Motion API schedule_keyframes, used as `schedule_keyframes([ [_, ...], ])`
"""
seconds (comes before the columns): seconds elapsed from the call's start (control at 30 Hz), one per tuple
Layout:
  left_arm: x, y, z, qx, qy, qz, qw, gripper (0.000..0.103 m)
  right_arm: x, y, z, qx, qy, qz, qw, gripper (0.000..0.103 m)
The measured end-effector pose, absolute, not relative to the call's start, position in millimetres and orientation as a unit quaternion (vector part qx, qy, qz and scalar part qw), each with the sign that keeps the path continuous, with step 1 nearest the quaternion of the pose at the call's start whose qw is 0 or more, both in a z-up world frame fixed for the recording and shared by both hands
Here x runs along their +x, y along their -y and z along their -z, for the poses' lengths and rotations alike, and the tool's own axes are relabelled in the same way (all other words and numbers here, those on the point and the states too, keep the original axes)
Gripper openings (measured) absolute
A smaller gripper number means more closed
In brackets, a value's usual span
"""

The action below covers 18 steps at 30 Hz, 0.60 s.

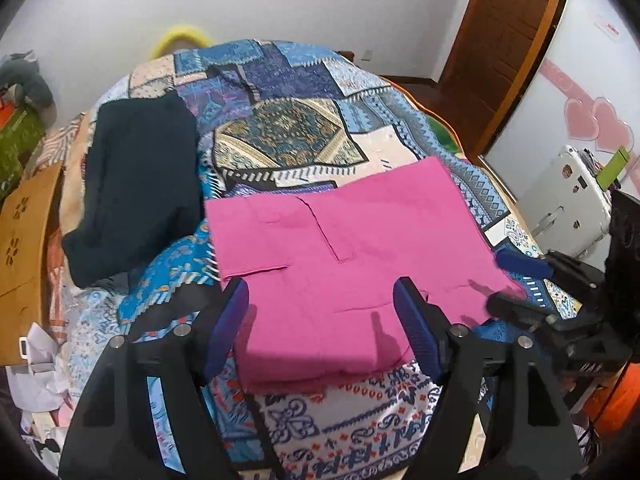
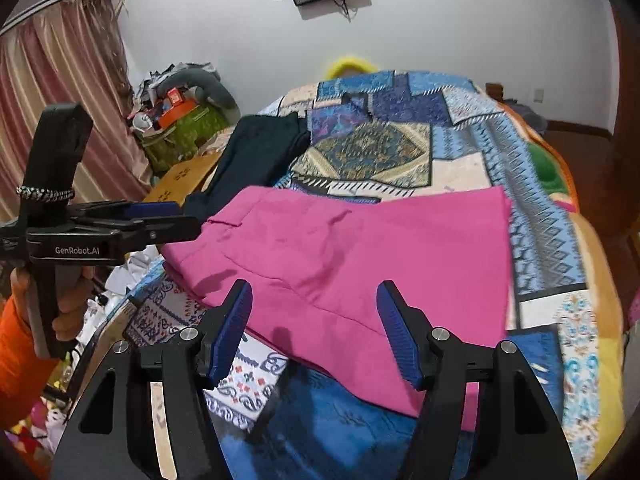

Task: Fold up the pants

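Observation:
The pink pants (image 1: 352, 248) lie folded in a flat rectangle on the patterned bedspread (image 1: 296, 136); they also show in the right wrist view (image 2: 360, 264). My left gripper (image 1: 320, 304) is open and empty, held above the near edge of the pants. My right gripper (image 2: 314, 304) is open and empty, above the near side of the pants. The right gripper also shows at the right edge of the left wrist view (image 1: 516, 280), open beside the pants' corner. The left gripper shows at the left of the right wrist view (image 2: 176, 218).
Dark navy folded pants (image 1: 136, 188) lie on the bed left of the pink ones. A wooden stool (image 1: 24, 232) and clutter stand left of the bed. A white suitcase (image 1: 568, 200) and a wooden door (image 1: 500, 48) are at the right.

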<state>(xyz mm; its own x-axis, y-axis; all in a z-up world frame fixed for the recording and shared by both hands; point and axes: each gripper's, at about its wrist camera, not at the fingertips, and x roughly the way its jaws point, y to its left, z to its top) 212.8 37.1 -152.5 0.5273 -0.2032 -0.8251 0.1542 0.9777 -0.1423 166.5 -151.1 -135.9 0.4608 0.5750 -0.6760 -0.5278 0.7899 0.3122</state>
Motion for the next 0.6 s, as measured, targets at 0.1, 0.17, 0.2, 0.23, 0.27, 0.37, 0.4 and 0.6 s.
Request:
schedule_keyframes([
  [0.1, 215.3, -30.5, 164.7, -0.015, -0.486, 0.111, 0.867, 0.065, 170.0, 140.4, 145.7, 0.025, -0.418, -0.329, 0.846, 0.055],
  [0.17, 214.9, -25.1, 177.7, 0.006, -0.5, 0.107, 0.86, 0.053, 172.3, 134.8, 153.1, 0.019, -0.429, -0.333, 0.84, 0.051],
  [0.2, 214.2, -23.7, 183.8, 0.015, -0.504, 0.102, 0.858, 0.052, 172.9, 133.4, 156.6, 0.018, -0.436, -0.335, 0.835, 0.048],
  [0.23, 212.6, -23.6, 188.7, 0.025, -0.504, 0.097, 0.858, 0.052, 173.9, 131.3, 162.1, 0.017, -0.445, -0.337, 0.829, 0.047],
  [0.27, 211.1, -24.1, 191.5, 0.032, -0.502, 0.094, 0.859, 0.053, 174.7, 130.0, 168.3, 0.014, -0.456, -0.337, 0.824, 0.047],
  [0.37, 202.7, -28.6, 193.4, 0.045, -0.493, 0.087, 0.865, 0.053, 173.0, 135.7, 176.2, 0.018, -0.463, -0.333, 0.821, 0.047],
  [0.4, 200.9, -31.6, 192.5, 0.043, -0.491, 0.087, 0.866, 0.053, 172.2, 138.5, 175.8, 0.016, -0.464, -0.33, 0.822, 0.047],
  [0.6, 191.1, -45.1, 192.9, 0.049, -0.488, 0.068, 0.869, 0.061, 168.9, 170.1, 183.4, 0.016, -0.483, -0.298, 0.823, 0.047],
])
